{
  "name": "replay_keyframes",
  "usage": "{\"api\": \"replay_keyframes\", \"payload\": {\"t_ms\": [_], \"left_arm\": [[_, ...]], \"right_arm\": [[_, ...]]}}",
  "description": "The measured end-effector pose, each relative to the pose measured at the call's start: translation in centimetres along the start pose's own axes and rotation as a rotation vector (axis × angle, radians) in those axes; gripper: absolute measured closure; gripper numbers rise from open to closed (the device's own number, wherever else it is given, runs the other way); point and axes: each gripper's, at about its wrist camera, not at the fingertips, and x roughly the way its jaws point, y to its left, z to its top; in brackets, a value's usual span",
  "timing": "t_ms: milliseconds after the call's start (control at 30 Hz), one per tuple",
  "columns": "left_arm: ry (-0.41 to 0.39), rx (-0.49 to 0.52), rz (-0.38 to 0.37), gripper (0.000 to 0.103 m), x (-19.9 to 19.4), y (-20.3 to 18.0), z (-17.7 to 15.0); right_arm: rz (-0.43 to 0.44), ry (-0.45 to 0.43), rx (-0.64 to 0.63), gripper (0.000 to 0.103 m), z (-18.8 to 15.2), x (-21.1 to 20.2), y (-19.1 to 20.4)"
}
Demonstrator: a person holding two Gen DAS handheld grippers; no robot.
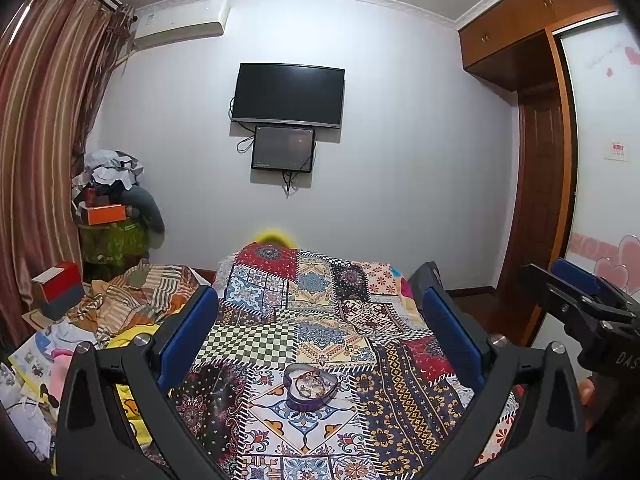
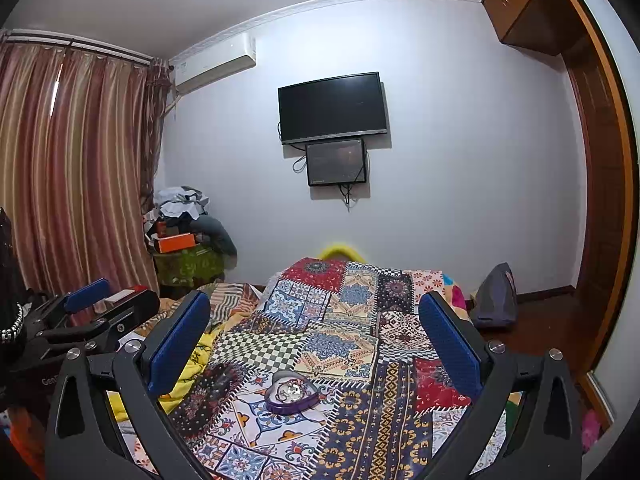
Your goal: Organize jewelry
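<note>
As tongs (image 1: 320,328) gape, box (image 1: 310,388) contents blurred

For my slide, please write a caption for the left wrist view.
Open left gripper poised above a heart-shaped jewelry box on a patchwork bedspread, facing a wall-mounted TV.

purple heart box (image 1: 309,391), multicoloured patchwork bedspread (image 1: 340,320)

Ahead of me: a patchwork quilt (image 1: 320,320) covers the bed. On the far wall hang a dark TV (image 1: 289,95), a small screen (image 1: 283,149) just below it, and an air conditioner (image 1: 182,24) beside striped curtains (image 1: 44,128).
</note>
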Motion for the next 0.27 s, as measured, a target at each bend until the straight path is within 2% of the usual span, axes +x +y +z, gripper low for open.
{"api": "replay_keyframes", "payload": {"t_ms": [267], "left_arm": [[0.007,0.000,0.000,0.000,0.31,0.34,-0.33]], "right_arm": [[0.001,0.009,0.002,0.000,-0.06,0.37,-0.09]]}}
